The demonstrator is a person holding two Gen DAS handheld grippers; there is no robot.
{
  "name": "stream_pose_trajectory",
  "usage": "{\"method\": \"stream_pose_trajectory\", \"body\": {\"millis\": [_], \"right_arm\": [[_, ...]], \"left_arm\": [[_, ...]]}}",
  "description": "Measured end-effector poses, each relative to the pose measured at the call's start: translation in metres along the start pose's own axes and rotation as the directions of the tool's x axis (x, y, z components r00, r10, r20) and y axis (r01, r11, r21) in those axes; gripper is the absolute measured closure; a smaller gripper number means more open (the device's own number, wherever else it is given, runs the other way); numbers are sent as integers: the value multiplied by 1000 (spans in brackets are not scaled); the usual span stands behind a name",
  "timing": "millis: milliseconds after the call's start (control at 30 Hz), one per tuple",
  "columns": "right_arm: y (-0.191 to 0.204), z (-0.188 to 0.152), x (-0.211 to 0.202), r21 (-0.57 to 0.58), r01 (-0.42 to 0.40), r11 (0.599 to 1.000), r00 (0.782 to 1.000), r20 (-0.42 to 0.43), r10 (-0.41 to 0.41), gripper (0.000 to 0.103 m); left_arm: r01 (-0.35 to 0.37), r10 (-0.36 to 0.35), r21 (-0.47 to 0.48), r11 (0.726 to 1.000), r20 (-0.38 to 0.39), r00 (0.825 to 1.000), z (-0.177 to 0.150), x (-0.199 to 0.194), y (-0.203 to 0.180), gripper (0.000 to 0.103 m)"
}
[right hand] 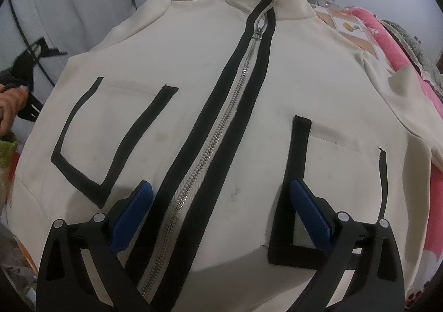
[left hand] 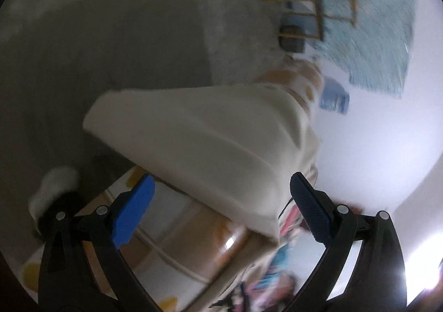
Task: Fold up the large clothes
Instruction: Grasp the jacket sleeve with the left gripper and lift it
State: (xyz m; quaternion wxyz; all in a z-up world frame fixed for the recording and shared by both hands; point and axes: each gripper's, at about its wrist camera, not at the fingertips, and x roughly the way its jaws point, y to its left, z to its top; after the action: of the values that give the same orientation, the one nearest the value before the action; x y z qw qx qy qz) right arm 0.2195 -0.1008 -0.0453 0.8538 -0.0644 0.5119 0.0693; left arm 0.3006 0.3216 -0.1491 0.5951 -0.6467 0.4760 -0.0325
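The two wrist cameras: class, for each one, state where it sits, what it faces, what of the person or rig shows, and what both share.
Left wrist: on the left gripper, tilted, blurred, facing a cream sleeve at a patterned bed's edge, floor beyond; only its open fingers show.
Right wrist: on the right gripper, looking down along the jacket front, zipper to collar; open fingers show, a hand at left.
Shared: the cream jacket.

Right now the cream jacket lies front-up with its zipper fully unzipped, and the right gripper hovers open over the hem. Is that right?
Not quite. The right wrist view shows the zipper closed, its pull up near the collar. The rest holds: the cream jacket lies front-up and the right gripper hovers open over the hem.
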Motion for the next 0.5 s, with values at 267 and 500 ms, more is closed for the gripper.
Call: {"method": "stream_pose_trajectory", "body": {"millis": [267, 500], "right_arm": [[2, 2, 2, 13, 12, 1000, 1000, -3, -12, 6], [1, 3, 2, 24, 18, 1000, 1000, -10, -18, 6]], "left_arm": [[123, -138, -232, 965, -50, 989, 9, 37, 51, 8], [110, -138, -297, 949, -74, 988, 32, 59, 52, 36]]}}
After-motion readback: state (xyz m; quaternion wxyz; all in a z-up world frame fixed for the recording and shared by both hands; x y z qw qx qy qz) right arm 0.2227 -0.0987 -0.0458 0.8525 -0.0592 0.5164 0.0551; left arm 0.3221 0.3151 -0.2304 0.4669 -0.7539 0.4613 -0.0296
